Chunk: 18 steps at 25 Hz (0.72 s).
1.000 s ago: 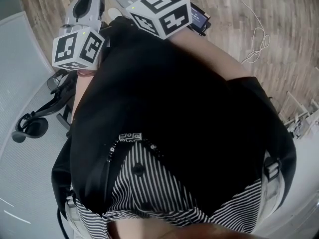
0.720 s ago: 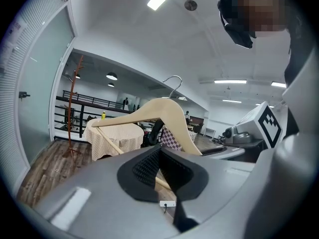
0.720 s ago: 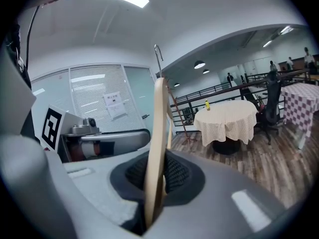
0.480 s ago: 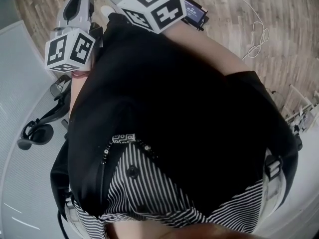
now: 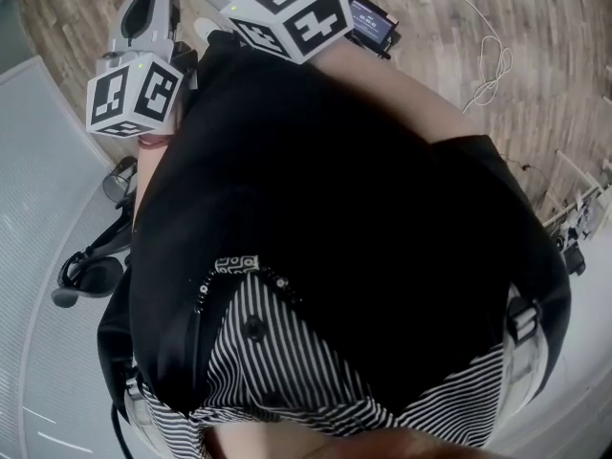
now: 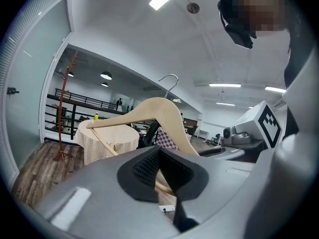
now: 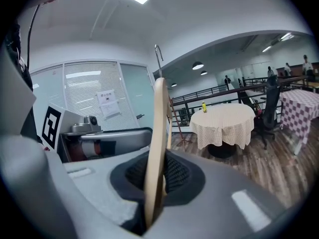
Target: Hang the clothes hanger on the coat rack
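A pale wooden clothes hanger with a metal hook is held up in front of me. In the right gripper view it stands edge-on, and my right gripper is shut on its arm. My left gripper is shut on the hanger's thin lower bar, which runs down into its jaws. The reddish-brown coat rack stands far off by the glass wall and also shows as the rack behind the hanger. In the head view only the marker cubes show: the left cube and the right cube.
A round table with a checked cloth and a yellow bottle stands beside the rack, with a black railing behind. An office chair and a chequered table are further right. Below me are a chair base and a loose cable.
In the head view the floor and the chair base have slid towards the lower right while both cubes shifted slightly up and left. Both grips on the hanger look the same.
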### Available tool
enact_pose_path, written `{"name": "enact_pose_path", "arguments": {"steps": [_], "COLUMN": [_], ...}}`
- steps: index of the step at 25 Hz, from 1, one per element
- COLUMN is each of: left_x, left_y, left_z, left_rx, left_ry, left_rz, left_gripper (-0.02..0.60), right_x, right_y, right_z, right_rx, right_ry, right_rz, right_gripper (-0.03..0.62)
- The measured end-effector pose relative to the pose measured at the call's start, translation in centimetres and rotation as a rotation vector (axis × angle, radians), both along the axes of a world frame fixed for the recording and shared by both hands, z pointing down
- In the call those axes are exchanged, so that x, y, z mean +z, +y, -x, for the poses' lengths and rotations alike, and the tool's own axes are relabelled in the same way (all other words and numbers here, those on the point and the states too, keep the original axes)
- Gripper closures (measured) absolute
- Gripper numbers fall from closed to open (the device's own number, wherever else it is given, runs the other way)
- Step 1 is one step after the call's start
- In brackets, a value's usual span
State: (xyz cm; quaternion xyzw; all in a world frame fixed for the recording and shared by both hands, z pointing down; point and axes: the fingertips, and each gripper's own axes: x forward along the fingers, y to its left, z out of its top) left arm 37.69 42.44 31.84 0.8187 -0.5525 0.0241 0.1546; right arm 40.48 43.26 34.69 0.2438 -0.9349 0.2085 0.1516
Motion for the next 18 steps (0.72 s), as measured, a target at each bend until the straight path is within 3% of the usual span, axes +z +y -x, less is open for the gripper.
{"name": "enact_pose_path", "arguments": {"steps": [7,18], "left_x": [0.6,0.5], "left_y": [-3.8,-11.6], "left_z": [2.4,10.0], "left_rx": [0.021,0.035], "left_ry": [0.018,0.032], "left_rz": [-0.002,-0.001], "left_gripper": [0.58,0.58], "right_x": [0.9,0.9], "right_y": [-3.6,-11.3], "right_z": [2.5,10.3], "right_rx": [0.016,0.033], "right_ry": [0.026,0.043], "right_rz": [0.005,0.008], "right_gripper": [0.568,0.568]}}
